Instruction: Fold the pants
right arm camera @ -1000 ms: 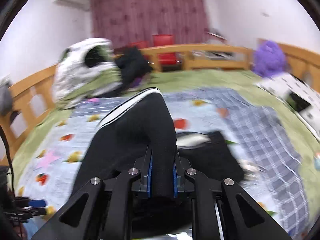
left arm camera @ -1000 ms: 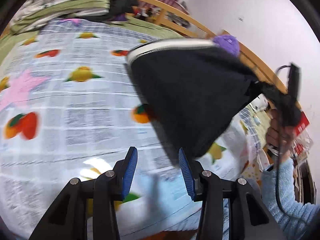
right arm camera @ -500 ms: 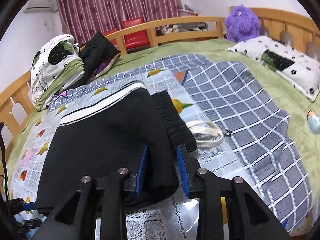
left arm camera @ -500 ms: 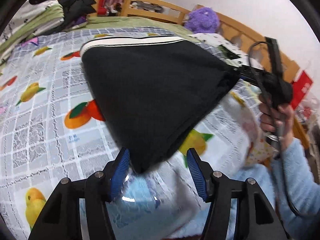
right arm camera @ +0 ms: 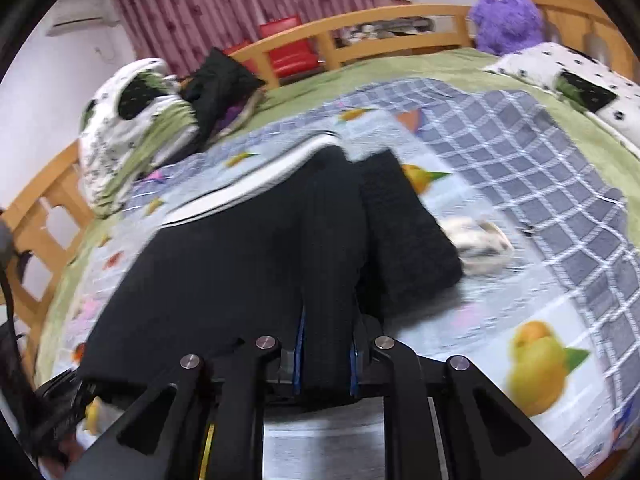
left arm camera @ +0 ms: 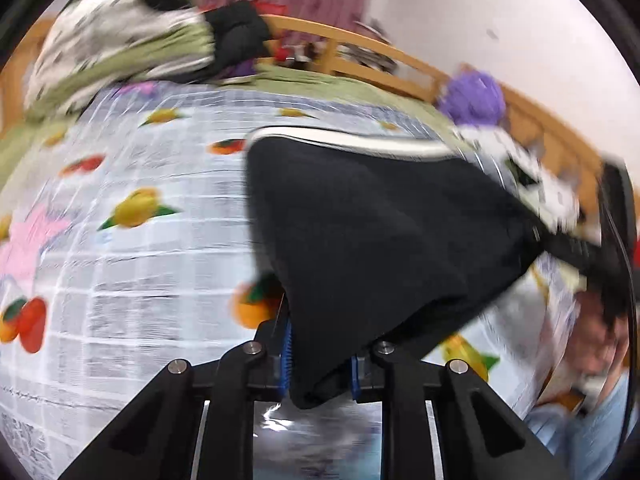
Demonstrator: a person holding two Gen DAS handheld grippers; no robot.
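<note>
Half a second before this the left gripper (left arm camera: 320,364) had its blue pads spread wide around the hanging corner of the black knit pants with the white side stripe (left arm camera: 380,240); here the jaws were closing, and the pads pinched that corner tight between them. The right gripper (right arm camera: 325,356) had loosened a bit back then too, and its jaws were likewise closing, pressed onto a bunched fold of the same pants (right arm camera: 240,264).

So the pants were stretched between the two tools, lifted just above the pale fruit-print checked blanket (left arm camera: 140,240). From the left tool, the fabric fanned up and away to the right, with the stripe along its far edge. Off to its right sat the right gripper (left arm camera: 576,250), gripped by a hand (left arm camera: 596,332) with a fuzzy light blue sleeve (left arm camera: 600,420).

From the right tool, a black ribbed waistband part (right arm camera: 408,240) lay just right of the pinched fold, with a whitish cord (right arm camera: 476,236) beside it. Farther out: a spotted white-and-green quilt bundle (right arm camera: 128,120) on the far left, a purple plush toy (right arm camera: 506,18) on the far right, then a wooden bed rail (right arm camera: 360,28) and maroon curtains (right arm camera: 240,4). Pretty blurry overall.
</note>
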